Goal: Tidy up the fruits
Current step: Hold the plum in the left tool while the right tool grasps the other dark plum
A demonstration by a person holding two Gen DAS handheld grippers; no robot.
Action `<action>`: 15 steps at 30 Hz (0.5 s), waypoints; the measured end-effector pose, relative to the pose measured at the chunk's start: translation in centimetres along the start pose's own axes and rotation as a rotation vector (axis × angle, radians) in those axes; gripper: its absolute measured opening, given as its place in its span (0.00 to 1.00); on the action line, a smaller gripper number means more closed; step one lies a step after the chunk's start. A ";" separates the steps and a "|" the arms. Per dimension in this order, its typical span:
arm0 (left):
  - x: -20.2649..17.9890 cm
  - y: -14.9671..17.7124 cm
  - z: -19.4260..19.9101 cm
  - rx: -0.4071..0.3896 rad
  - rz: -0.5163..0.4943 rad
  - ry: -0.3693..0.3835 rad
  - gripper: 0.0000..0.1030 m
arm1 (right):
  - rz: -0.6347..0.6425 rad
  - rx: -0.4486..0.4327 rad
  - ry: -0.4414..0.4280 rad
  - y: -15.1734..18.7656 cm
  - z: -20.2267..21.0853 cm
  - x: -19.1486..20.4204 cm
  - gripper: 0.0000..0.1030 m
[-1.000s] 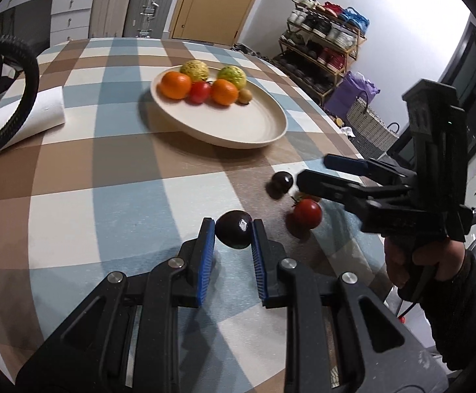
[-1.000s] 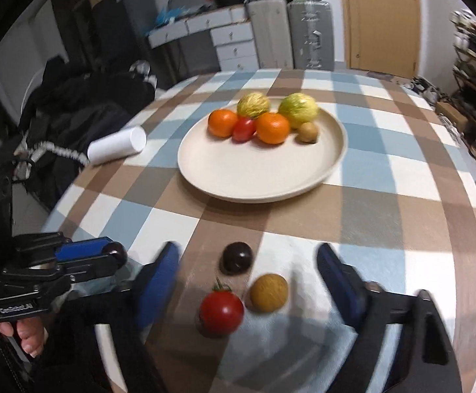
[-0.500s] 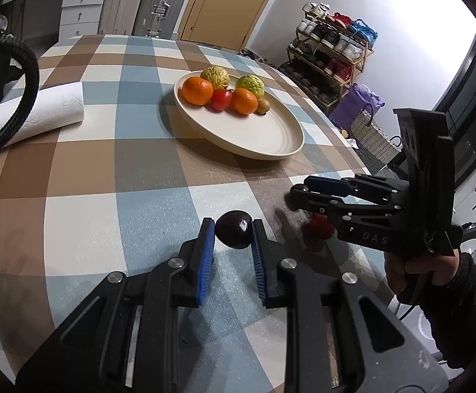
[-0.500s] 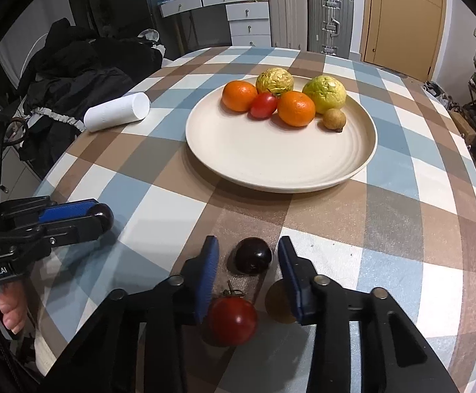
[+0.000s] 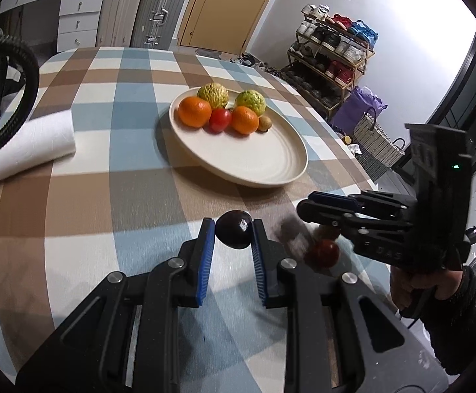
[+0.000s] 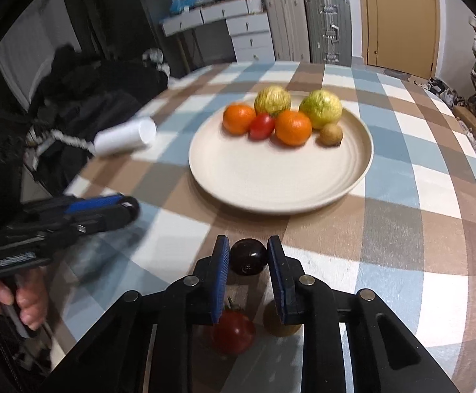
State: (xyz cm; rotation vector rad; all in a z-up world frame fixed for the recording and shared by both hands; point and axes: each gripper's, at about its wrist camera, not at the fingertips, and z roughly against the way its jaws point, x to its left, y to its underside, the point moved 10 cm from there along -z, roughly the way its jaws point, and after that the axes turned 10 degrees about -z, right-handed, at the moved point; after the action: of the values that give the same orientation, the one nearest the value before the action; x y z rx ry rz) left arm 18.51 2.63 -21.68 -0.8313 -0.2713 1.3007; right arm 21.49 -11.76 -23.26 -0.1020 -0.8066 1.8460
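1. Against the earlier frames, the left gripper (image 5: 232, 234) is found unchanged in grip: a dark plum (image 5: 233, 233) is clamped between its blue pads (image 5: 205, 258), as it was a second ago. It is now seen nearer the plate (image 5: 264, 173), raised over the checked worktop (image 5: 74, 196).
2. The right gripper (image 6: 248, 258) was spread wide around the loose fruit a second ago; it is now closed on a second dark plum (image 6: 248, 257), held between its pads (image 6: 222, 268). Whether this fruit is off the cloth cannot be told.
3. The red tomato (image 6: 233, 332) and the brown round fruit (image 6: 280, 322) are observed lying on the worktop beneath the right gripper's fingers, side by side and partly hidden by them.
4. From left to right in the right wrist view: a white paper roll (image 6: 124, 137) lies on its side at the worktop's left edge; the cream plate stands mid-worktop, well apart from the roll.
5. On the plate's far half, an orange (image 6: 238, 118), a small red tomato (image 6: 261, 125), a second orange (image 6: 293, 127) and a small brown fruit (image 6: 331, 134) are noted in a row, touching or nearly so; two yellow-green bumpy fruits (image 6: 272, 100) sit behind them. The near half of the plate is bare.
6. Both held plums are noted as glossy, near-black and rounded; a pale fleck is recorded on the left one.
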 end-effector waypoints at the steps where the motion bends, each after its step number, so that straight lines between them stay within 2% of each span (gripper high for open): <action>1: 0.0 -0.5 -0.3 0.000 -0.004 -0.002 0.19 | -0.008 -0.015 -0.012 -0.4 0.3 0.0 0.24; 8: 0.6 -3.8 -2.1 -0.011 -0.009 -0.015 0.19 | -0.052 -0.106 -0.083 -3.9 1.9 -0.5 0.24; 15: 2.0 -7.1 -4.3 -0.023 0.003 -0.019 0.19 | -0.040 -0.089 -0.127 -6.4 -0.2 0.3 0.24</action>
State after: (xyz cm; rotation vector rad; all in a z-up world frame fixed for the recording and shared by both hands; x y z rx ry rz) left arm 27.02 2.60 -20.40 -0.8400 -0.3005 1.3109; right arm 26.52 -10.18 -19.68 -0.0251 -0.9721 1.7927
